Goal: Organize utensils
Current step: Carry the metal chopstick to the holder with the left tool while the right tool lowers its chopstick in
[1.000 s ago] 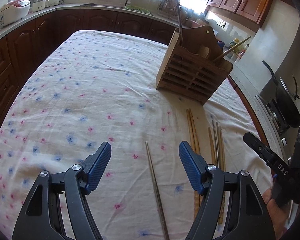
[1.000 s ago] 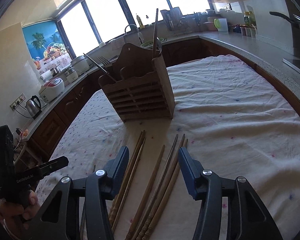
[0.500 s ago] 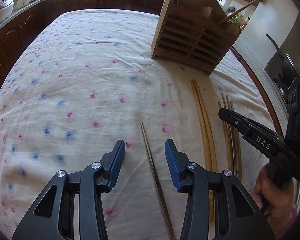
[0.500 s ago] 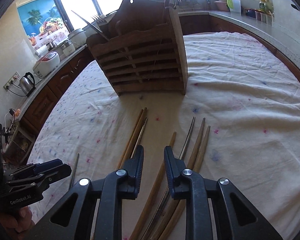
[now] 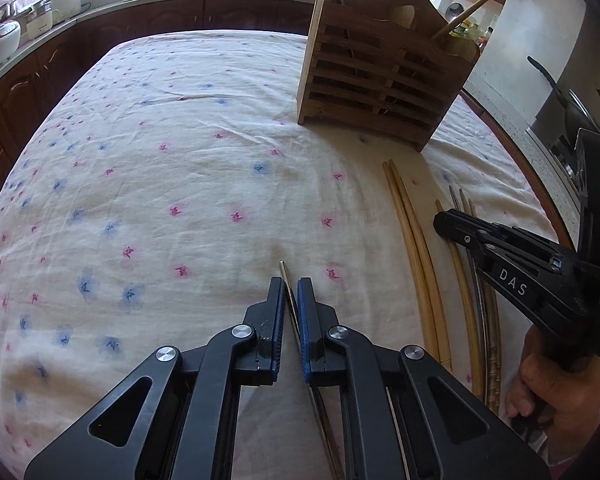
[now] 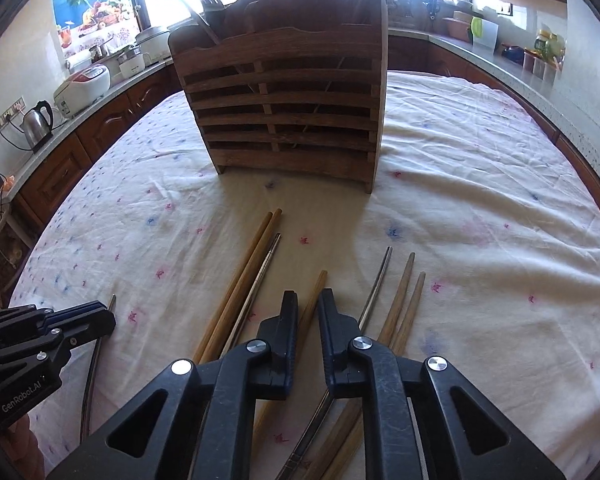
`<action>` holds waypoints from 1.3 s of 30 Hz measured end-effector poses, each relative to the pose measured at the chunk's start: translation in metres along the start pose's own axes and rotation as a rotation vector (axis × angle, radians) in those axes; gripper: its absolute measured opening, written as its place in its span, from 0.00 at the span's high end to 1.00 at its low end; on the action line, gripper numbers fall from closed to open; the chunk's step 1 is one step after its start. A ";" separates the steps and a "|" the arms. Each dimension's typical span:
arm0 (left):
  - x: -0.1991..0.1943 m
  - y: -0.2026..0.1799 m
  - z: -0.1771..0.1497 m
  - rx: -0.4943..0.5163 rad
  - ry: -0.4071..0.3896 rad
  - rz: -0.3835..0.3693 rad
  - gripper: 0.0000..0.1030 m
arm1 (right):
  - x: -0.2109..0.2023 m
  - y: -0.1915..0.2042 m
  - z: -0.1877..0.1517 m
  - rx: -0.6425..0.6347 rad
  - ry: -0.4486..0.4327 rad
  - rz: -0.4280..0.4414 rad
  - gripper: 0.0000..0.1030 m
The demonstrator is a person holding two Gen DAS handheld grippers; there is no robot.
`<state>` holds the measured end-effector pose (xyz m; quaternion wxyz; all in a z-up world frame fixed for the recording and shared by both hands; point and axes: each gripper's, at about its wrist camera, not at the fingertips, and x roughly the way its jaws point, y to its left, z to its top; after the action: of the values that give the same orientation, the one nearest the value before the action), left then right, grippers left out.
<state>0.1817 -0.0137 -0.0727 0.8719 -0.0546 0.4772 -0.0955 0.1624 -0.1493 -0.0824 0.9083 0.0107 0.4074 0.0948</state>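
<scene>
A floral tablecloth (image 5: 148,184) covers a kitchen table. The left gripper (image 5: 291,284) has its blue pads shut on a thin metal chopstick (image 5: 284,272) lying on the cloth, whose tip pokes out just beyond them. To its right, the right gripper (image 6: 307,300) is closing its jaws around a single wooden chopstick (image 6: 317,284), with more chopsticks lying on either side. A slatted wooden utensil holder (image 6: 288,120) stands farther back, upright
</scene>
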 end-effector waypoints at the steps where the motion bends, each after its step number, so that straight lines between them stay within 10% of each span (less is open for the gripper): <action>1: -0.001 0.000 0.000 -0.004 0.001 -0.003 0.95 | -0.001 -0.001 0.000 0.005 -0.001 0.004 0.90; 39: -0.155 0.017 0.043 -0.081 -0.329 -0.224 0.97 | -0.187 -0.025 0.045 0.146 -0.442 0.227 0.95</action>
<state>0.1382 0.0373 0.0741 0.9192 -0.1571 0.3226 -0.1623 0.0778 -0.2048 0.0835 0.9556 0.1423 0.2008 0.1621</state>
